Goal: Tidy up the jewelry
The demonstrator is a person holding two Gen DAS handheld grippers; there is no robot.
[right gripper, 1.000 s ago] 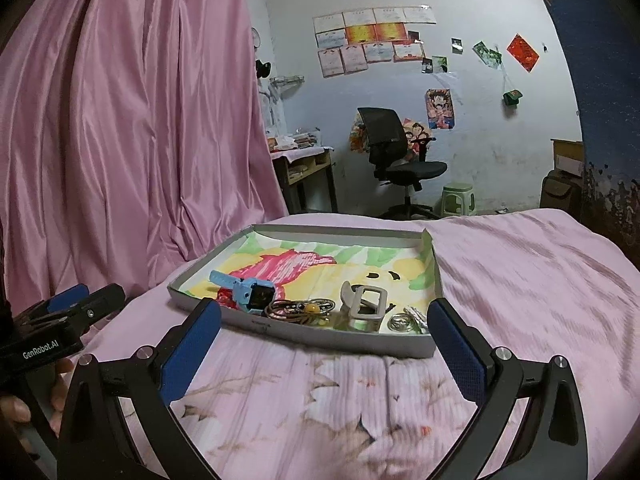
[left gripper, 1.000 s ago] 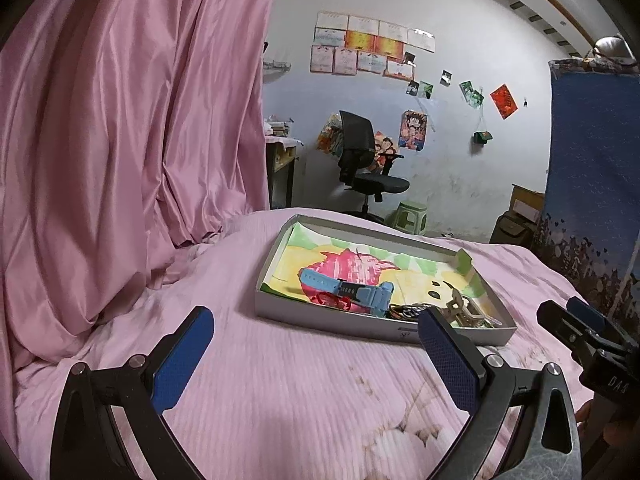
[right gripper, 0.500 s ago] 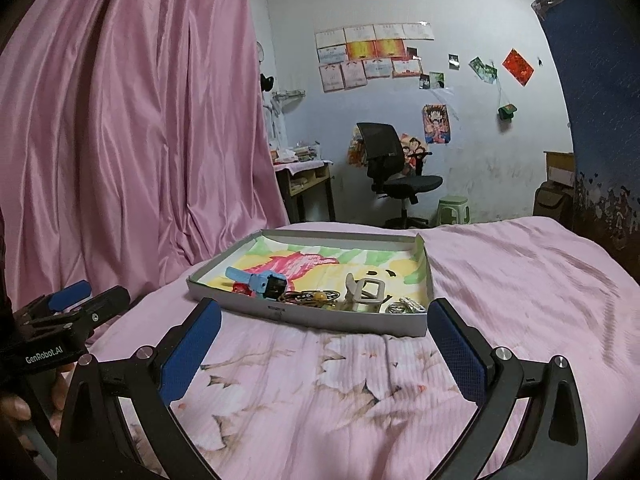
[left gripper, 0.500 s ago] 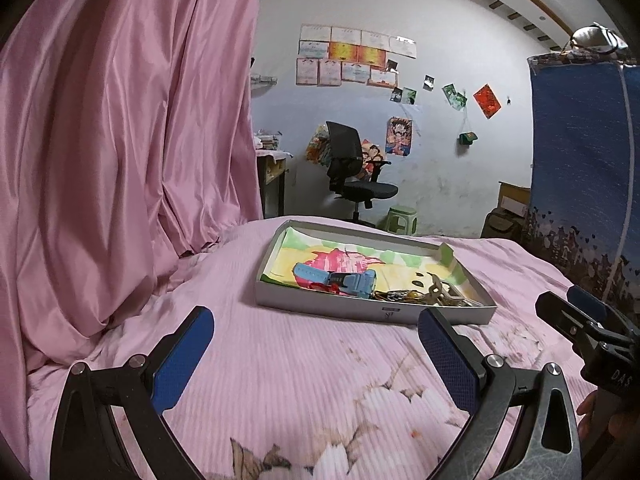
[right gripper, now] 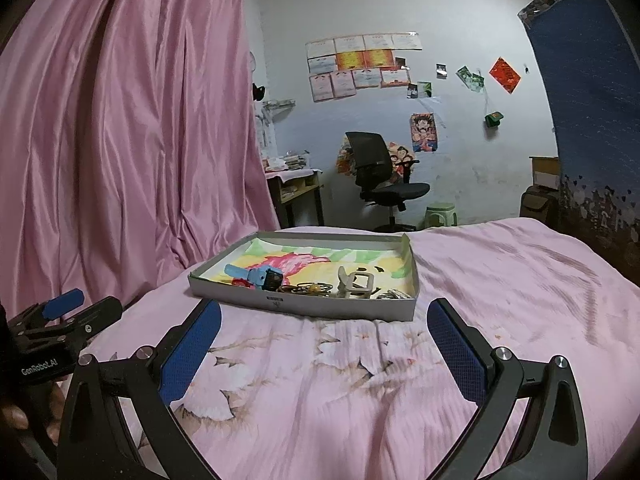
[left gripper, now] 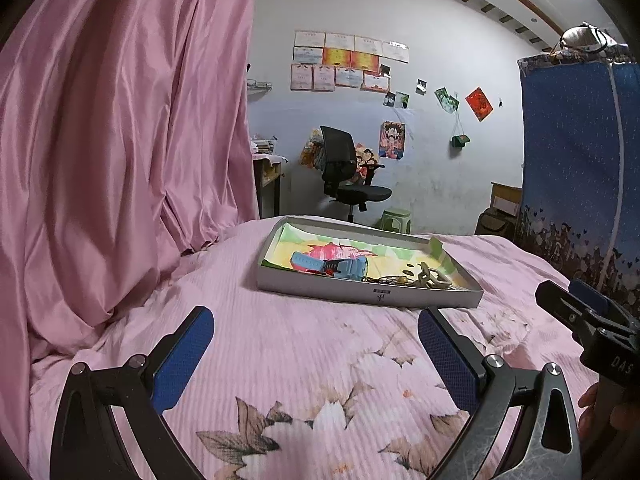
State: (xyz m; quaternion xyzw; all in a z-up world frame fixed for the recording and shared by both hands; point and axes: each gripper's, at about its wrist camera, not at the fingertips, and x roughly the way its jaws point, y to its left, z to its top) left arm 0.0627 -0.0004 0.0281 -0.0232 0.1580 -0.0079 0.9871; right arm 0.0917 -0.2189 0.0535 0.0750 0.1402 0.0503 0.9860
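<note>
Ahead of both grippers, a shallow grey cardboard tray [left gripper: 372, 296] [right gripper: 304, 304] with a brightly coloured drawing lining its floor rests on a bed covered with a pink flower-printed sheet [left gripper: 320, 360] [right gripper: 500, 280]. All the jewelry lies inside the tray, gathered along its near wall. A light-blue plastic watch with a dark face [left gripper: 330, 266] [right gripper: 260, 277] sits toward the left, partly over a small red piece. Just right of it lies a tangle of thin brownish metal rings [right gripper: 306, 289] with a yellow bead, then a beige plastic claw hair clip [left gripper: 430, 278] [right gripper: 356, 283], and near the tray's right corner a small silver-coloured metal piece [right gripper: 394, 295] too small to make out.

The left gripper [left gripper: 316, 356] hovers low over the sheet, short of the tray, its blue-padded jaws spread wide with nothing between them. The right gripper [right gripper: 324, 344] is likewise short of the tray, jaws wide apart and empty. In the left wrist view the right gripper's black body shows at the right edge, with fingertips of the person's hand [left gripper: 608, 412] beneath it; in the right wrist view the left gripper shows at the left edge.

A shiny pink satin curtain [left gripper: 120, 140] [right gripper: 120, 140] hangs along the bed's left side. Beyond the bed stand a black mesh office chair [left gripper: 344, 168] [right gripper: 380, 172], a small green plastic stool [left gripper: 394, 220] [right gripper: 440, 214], and a pale wall with certificates and posters [left gripper: 344, 64] [right gripper: 360, 64]. A dark blue patterned cloth [left gripper: 572, 160] [right gripper: 588, 100] hangs at the right.
</note>
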